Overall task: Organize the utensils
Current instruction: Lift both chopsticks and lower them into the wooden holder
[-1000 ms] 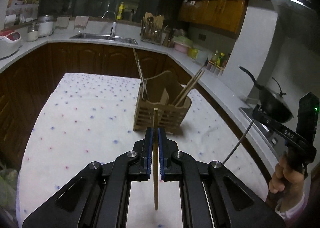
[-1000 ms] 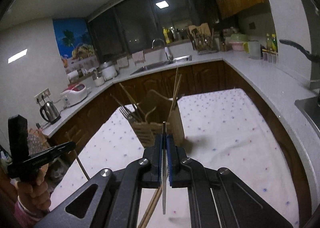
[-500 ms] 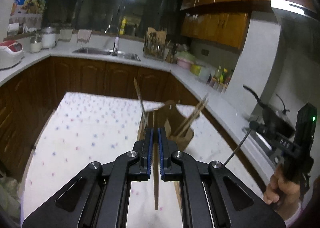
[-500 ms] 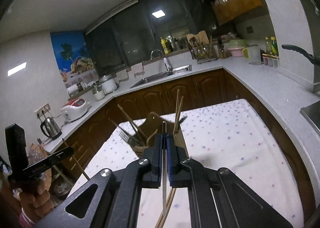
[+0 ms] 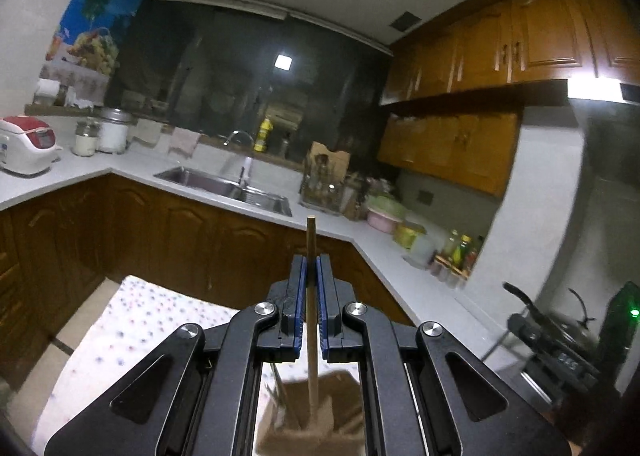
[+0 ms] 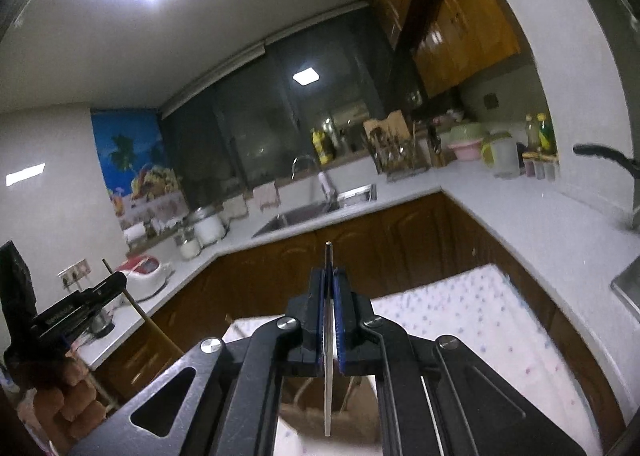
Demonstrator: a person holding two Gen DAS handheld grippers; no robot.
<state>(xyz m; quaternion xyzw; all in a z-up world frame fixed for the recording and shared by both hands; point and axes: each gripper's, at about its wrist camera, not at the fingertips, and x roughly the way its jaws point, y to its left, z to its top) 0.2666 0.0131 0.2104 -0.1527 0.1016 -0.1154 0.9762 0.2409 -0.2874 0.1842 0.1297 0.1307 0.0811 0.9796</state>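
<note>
My left gripper [image 5: 311, 262] is shut on a wooden chopstick [image 5: 311, 296] held upright, its lower end over the wooden utensil holder [image 5: 316, 424], which shows blurred beneath the gripper. My right gripper [image 6: 329, 274] is shut on a thin metal chopstick [image 6: 328, 356], also upright, its lower end above the holder [image 6: 352, 412]. Each gripper shows in the other's view: the right one at far right [image 5: 560, 344], the left one at far left [image 6: 72, 308].
The holder stands on a table with a white dotted cloth [image 5: 132, 328]. Behind are a grey counter with a sink [image 5: 228, 185], a rice cooker [image 5: 24, 143], jars, a knife rack [image 5: 324, 179] and a wok [image 5: 568, 320] at right.
Both grippers have moved forward over the holder and tilted up, so the holder has dropped to the bottom of both views. Both chopsticks stay gripped.
</note>
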